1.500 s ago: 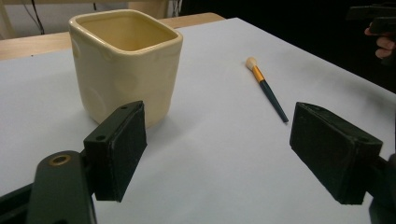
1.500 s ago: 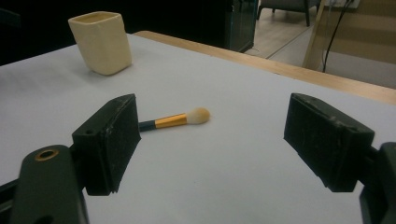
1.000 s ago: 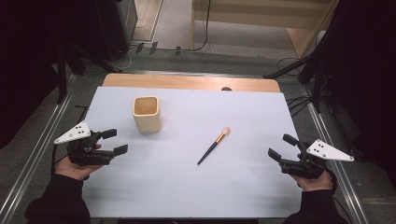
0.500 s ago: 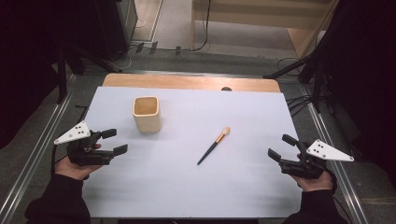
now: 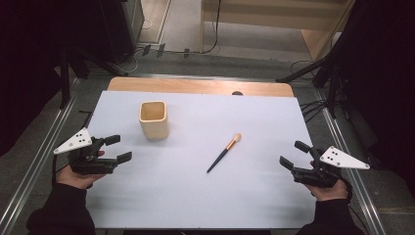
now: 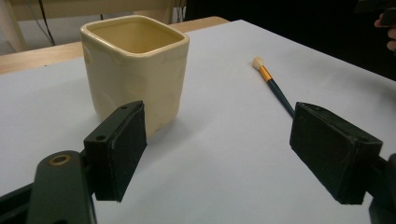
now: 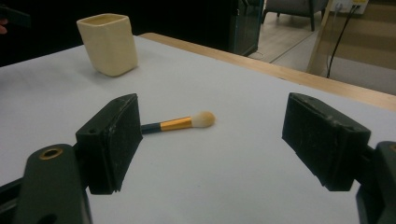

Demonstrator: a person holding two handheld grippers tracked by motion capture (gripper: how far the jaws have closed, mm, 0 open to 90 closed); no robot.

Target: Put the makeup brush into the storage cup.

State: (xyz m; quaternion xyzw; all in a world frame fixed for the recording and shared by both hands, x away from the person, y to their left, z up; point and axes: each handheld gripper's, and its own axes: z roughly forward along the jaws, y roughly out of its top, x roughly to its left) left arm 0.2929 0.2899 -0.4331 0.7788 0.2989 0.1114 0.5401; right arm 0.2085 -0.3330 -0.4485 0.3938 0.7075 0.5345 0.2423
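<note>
A cream square cup point(image 5: 154, 119) stands upright on the white table sheet point(image 5: 195, 196), left of centre. A makeup brush point(image 5: 223, 152) with a dark handle, gold band and pale tip lies flat near the middle, tip toward the far right. My left gripper point(image 5: 118, 148) rests at the left edge, open and empty, its jaws pointing at the cup point(image 6: 135, 65) and brush point(image 6: 273, 86). My right gripper point(image 5: 293, 155) sits at the right edge, open and empty, facing the brush point(image 7: 180, 123) and the cup point(image 7: 108, 43) farther off.
A bare wooden strip point(image 5: 195, 86) runs along the table's far edge. Metal rails point(image 5: 36, 161) flank both sides. Cables point(image 5: 313, 105) and dark stands lie on the floor beyond the table.
</note>
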